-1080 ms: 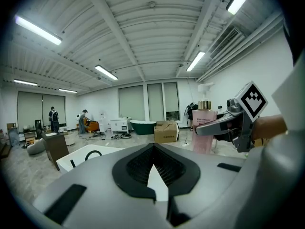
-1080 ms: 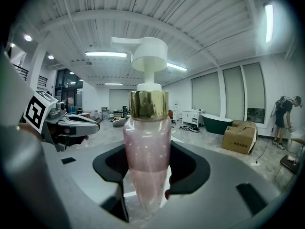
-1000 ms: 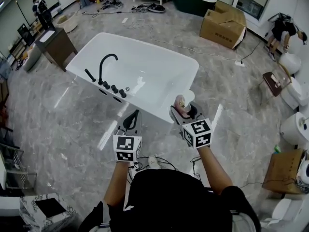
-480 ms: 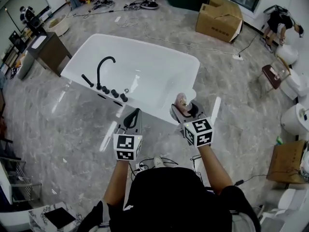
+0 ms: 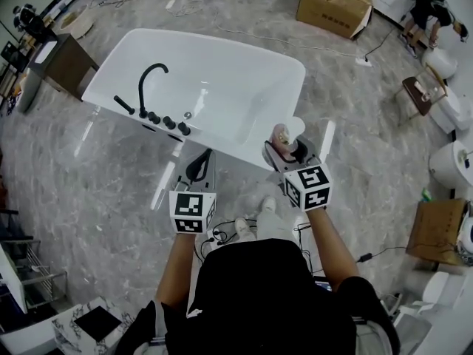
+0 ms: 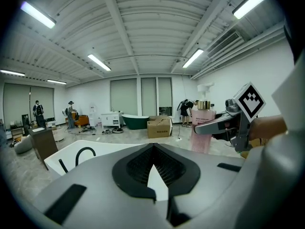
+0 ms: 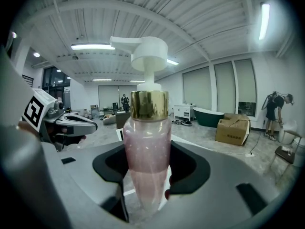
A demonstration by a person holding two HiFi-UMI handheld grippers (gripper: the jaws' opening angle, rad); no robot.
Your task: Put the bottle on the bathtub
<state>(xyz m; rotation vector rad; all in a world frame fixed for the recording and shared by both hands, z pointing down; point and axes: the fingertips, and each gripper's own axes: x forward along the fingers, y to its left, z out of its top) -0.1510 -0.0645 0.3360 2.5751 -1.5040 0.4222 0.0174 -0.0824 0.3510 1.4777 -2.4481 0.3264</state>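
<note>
right tongs (image 7: 143, 185) around pink bottle (image 7: 147, 144), gold collar (image 7: 149, 104) up close

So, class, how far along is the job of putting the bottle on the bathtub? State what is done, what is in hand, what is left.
Done: the right gripper is shut on the pink pump bottle, held upright. In hand: it is carried beside the bathtub's near corner; the left gripper is shut and empty. Left: set the bottle on the rim and let go.
</note>
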